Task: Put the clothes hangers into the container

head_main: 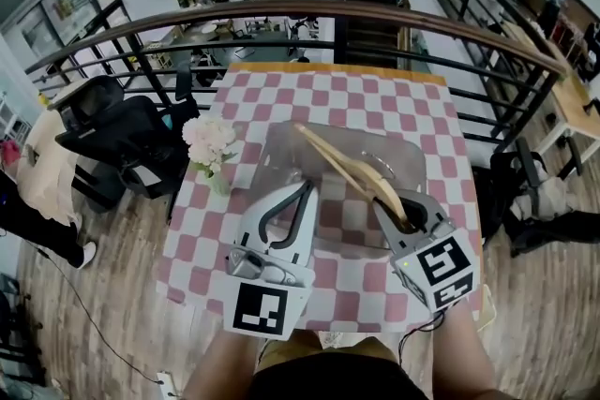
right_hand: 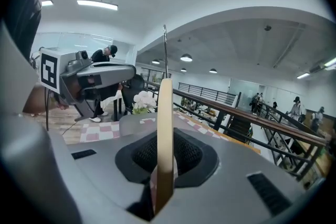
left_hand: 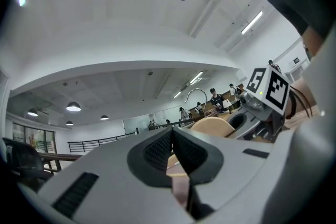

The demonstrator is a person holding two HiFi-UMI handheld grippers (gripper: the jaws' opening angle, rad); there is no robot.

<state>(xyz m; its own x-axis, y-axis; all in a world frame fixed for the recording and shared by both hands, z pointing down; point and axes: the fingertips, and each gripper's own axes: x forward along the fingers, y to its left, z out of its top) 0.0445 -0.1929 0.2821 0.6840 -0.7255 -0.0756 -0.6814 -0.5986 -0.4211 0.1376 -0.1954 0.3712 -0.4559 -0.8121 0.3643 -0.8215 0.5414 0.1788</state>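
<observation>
Wooden clothes hanger (head_main: 345, 166): light, stiff and smooth, I judge, best gripped on its flat arm, where my right gripper (head_main: 401, 213) clamps it over the clear container (head_main: 281, 140); left gripper (head_main: 306, 192) closed, empty, just left.

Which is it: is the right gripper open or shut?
Shut: the right gripper clamps the wooden hanger, which stands on edge between its jaws.

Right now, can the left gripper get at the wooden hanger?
Probably yes: the left gripper hovers close beside the wooden hanger over the container, nothing between them, but its fingers are shut.
</observation>
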